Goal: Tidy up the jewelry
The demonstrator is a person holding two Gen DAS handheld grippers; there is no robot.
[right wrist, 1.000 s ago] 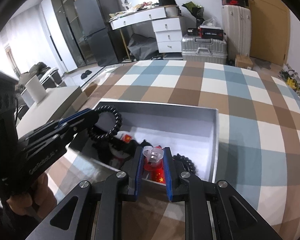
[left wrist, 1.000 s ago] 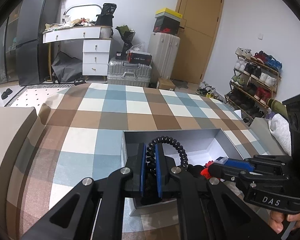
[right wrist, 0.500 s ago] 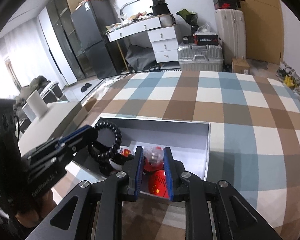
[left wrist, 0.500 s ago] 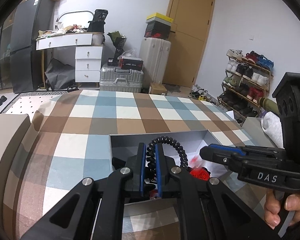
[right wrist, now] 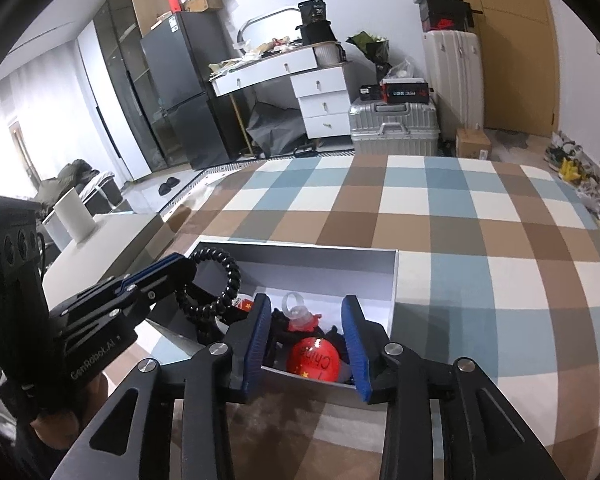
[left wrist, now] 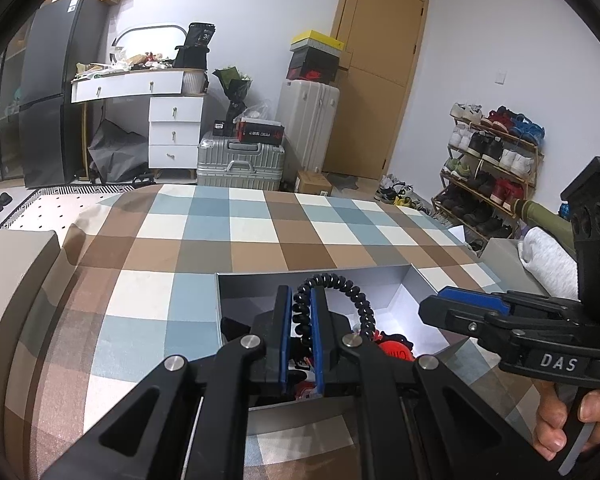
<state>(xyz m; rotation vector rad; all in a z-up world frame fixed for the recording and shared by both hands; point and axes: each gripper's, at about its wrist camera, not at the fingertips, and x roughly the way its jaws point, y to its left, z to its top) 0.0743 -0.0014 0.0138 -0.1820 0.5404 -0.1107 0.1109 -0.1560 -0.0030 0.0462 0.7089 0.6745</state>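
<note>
A grey open box point(left wrist: 320, 276) point(right wrist: 394, 276) lies on the checked bedspread. My left gripper point(left wrist: 301, 312) is shut on a black beaded bracelet point(left wrist: 356, 300), held above the box's left side; it also shows in the right wrist view point(right wrist: 230, 280). My right gripper point(right wrist: 306, 328) is open and empty above the box's near edge. Below it in the box lie a clear ring with a red base point(right wrist: 298, 312) and a red round badge point(right wrist: 314, 364). The right gripper shows side-on in the left wrist view point(left wrist: 460, 300).
The checked bedspread point(left wrist: 260, 240) stretches beyond the box. A grey bedside surface point(right wrist: 112, 240) with a white cup point(right wrist: 74, 216) stands left of the bed. Suitcases, a dresser and a shoe rack point(left wrist: 492, 168) stand farther off.
My right gripper has opened and let go of the clear ring, which now lies in the box. Both grippers have risen slightly. The left still holds the bracelet.
</note>
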